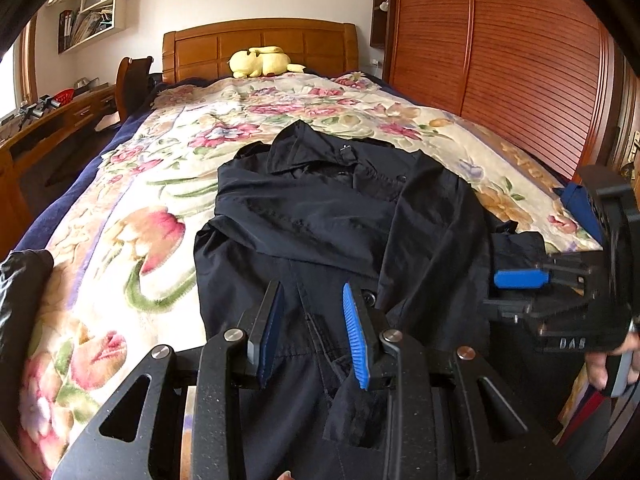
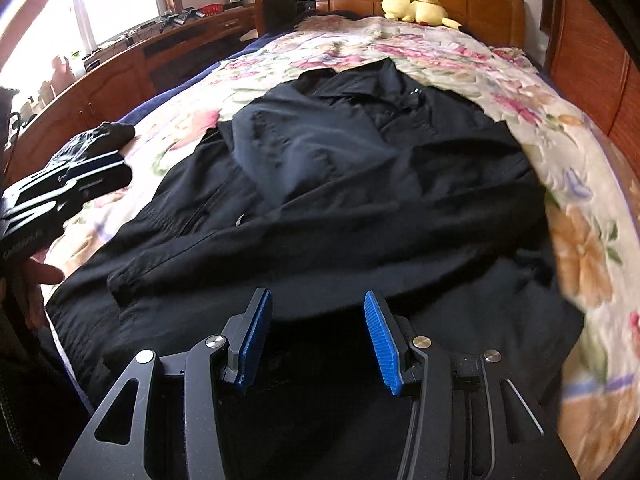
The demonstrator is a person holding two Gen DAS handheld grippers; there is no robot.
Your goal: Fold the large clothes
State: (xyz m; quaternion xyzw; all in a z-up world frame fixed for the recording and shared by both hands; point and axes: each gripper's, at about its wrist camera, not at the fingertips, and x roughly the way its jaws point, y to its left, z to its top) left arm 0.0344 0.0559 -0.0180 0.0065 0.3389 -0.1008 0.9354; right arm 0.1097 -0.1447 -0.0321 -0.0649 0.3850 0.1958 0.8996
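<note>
The large black long-sleeved cotton coat (image 1: 320, 216) is spread collar-away on the floral bed blanket (image 1: 120, 216) (sleeves folded inward). Left claw (image 1: 314, 328) and right claw (image 2: 318, 338) are held spread above the hem, gripping nothing, presumably to lift it.

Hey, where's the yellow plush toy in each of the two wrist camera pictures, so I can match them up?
Left wrist view: the yellow plush toy lies at top centre, against the wooden headboard, beyond the black coat.
Right wrist view: the yellow plush toy sits at upper right of centre, again by the wooden headboard.
Shared landmark: the collar of the black coat points toward the toy in both.
</note>
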